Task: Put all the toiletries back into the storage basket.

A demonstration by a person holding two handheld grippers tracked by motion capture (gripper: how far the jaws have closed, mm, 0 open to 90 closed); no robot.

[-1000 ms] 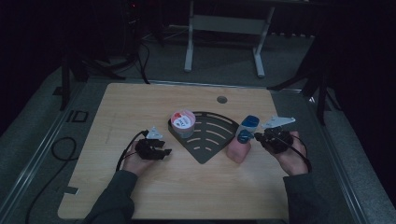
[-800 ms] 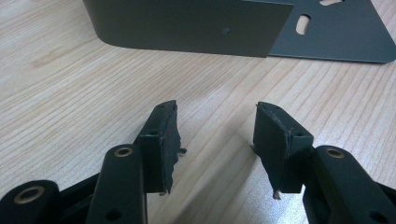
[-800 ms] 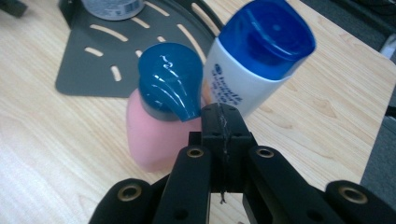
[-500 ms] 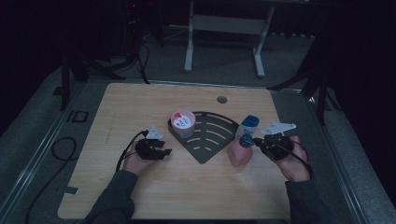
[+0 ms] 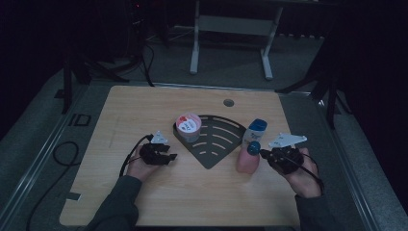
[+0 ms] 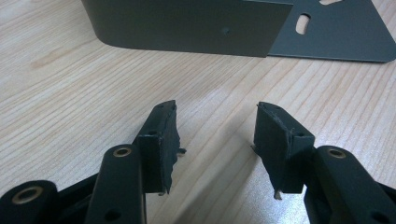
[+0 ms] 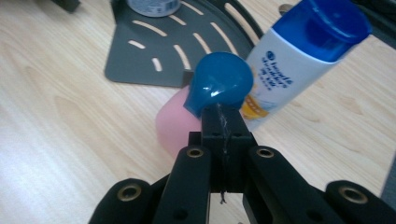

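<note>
The right gripper (image 7: 223, 116) has its jaws pressed together, their tip touching the blue cap (image 7: 218, 83) of the pink bottle (image 7: 175, 126), which stands upright near the bench's right edge, directly ahead of that gripper. Just beside the pink bottle, on its far side, stands a white shampoo bottle (image 7: 285, 74), close enough to be knocked. The dark slotted tray (image 5: 219, 139) sits mid-bench holding a tub (image 5: 188, 124). The left gripper (image 6: 215, 128) waits open and empty, near the tray's left corner, farther from the bottles.
</note>
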